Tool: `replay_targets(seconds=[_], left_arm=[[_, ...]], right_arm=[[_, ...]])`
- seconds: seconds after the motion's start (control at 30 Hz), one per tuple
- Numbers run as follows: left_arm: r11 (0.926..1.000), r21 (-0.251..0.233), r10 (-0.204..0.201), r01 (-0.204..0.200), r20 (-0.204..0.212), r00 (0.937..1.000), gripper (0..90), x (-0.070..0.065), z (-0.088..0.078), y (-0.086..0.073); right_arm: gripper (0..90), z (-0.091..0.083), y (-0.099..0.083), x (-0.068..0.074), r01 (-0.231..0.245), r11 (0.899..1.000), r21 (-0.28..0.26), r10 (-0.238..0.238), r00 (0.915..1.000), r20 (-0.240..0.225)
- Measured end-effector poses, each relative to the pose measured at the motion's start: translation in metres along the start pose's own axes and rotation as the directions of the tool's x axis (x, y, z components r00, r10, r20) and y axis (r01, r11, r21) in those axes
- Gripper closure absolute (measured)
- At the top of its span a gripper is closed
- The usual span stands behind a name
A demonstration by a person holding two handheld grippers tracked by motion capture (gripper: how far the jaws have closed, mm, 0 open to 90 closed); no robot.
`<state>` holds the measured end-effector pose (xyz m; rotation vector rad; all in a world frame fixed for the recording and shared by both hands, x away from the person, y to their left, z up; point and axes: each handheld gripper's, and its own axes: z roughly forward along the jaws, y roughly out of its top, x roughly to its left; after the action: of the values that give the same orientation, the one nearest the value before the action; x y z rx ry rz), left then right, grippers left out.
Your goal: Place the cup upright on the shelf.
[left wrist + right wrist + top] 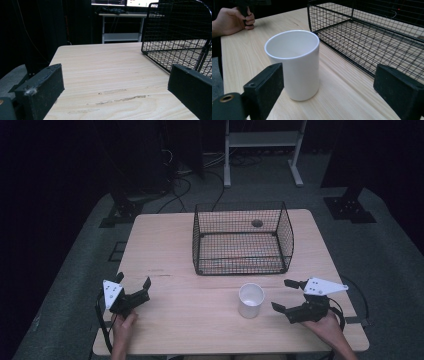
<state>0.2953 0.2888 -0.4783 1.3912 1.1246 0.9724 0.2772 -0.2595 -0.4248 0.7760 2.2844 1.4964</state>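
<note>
Plain white cup [250,300], no writing, stands upright near wire basket [242,238].

Dim room around me; only the table [200,320] is lit, from overhead. Shadows are soft, the high view grainy, my near jaws slightly blurred.

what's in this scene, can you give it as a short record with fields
surface: light wooden table
container: black wire mesh basket, nothing visible inside, far centre
object: white cylindrical cup, upright, in front of the basket, apart from it
left gripper: open, holding nothing
right gripper: open, beside the cup, not touching
</note>
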Motion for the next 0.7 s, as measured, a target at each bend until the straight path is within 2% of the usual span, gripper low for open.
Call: replay_targets(seconds=[0.7], left_arm=[[1.0000, 0.000, -0.002, 0.002, 0.000, 1.0000, 0.0, 0.000, 0.000, 0.000]], right_arm=[[6.1, 0.029, 0.011, 0.016, 0.039, 0.999, 0.032, -0.036, 0.9950, -0.093]])
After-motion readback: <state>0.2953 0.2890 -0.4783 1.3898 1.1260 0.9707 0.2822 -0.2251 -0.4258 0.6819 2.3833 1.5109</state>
